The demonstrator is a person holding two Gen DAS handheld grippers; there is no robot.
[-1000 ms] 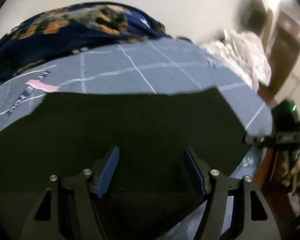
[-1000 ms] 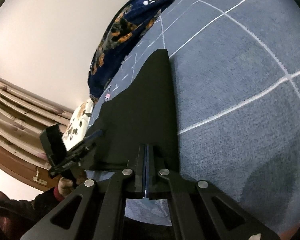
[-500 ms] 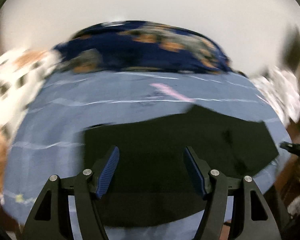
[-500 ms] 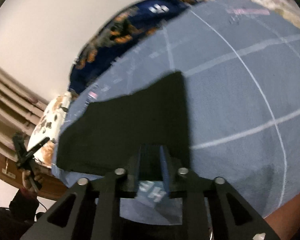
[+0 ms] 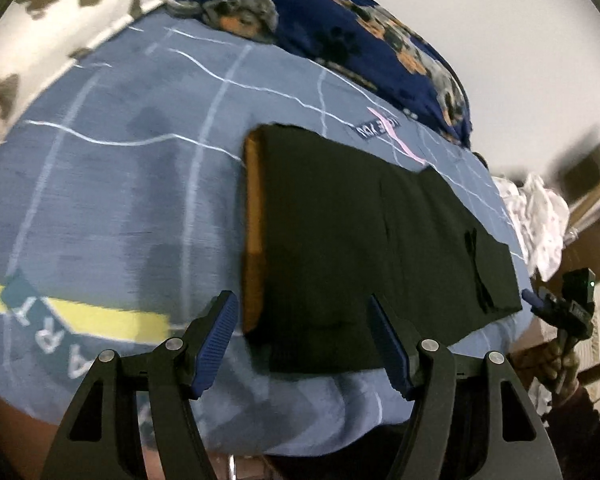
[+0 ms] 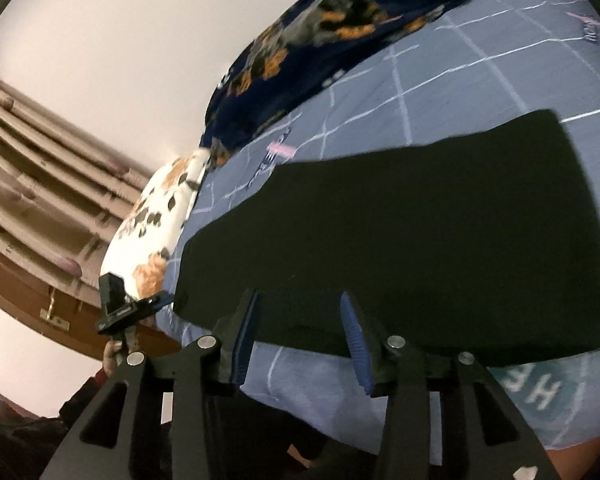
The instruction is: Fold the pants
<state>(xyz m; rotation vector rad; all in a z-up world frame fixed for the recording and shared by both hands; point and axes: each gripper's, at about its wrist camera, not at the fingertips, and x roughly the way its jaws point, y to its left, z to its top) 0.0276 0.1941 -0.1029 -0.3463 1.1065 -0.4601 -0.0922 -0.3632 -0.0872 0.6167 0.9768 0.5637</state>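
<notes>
The black pants [image 5: 364, 240] lie flat and folded lengthwise on the blue bedspread [image 5: 120, 184], with a brown waistband lining [image 5: 254, 240] showing at their left end. They also show in the right wrist view [image 6: 420, 240]. My left gripper [image 5: 300, 336] is open and empty, just above the pants' near left corner. My right gripper [image 6: 300, 340] is open and empty at the pants' near edge. The right gripper also shows in the left wrist view [image 5: 556, 308], and the left gripper shows in the right wrist view [image 6: 140, 308].
A dark blue dog-print blanket [image 5: 360, 36] lies along the far side by the white wall. A white floral pillow [image 6: 156, 240] sits at the bed's left end. White crumpled cloth [image 5: 536, 220] lies to the right. A wooden headboard [image 6: 40, 200] stands beyond the pillow.
My right gripper has opened and let go of the pants. My left gripper has swung left to the waistband end. The pants now lie flat.
</notes>
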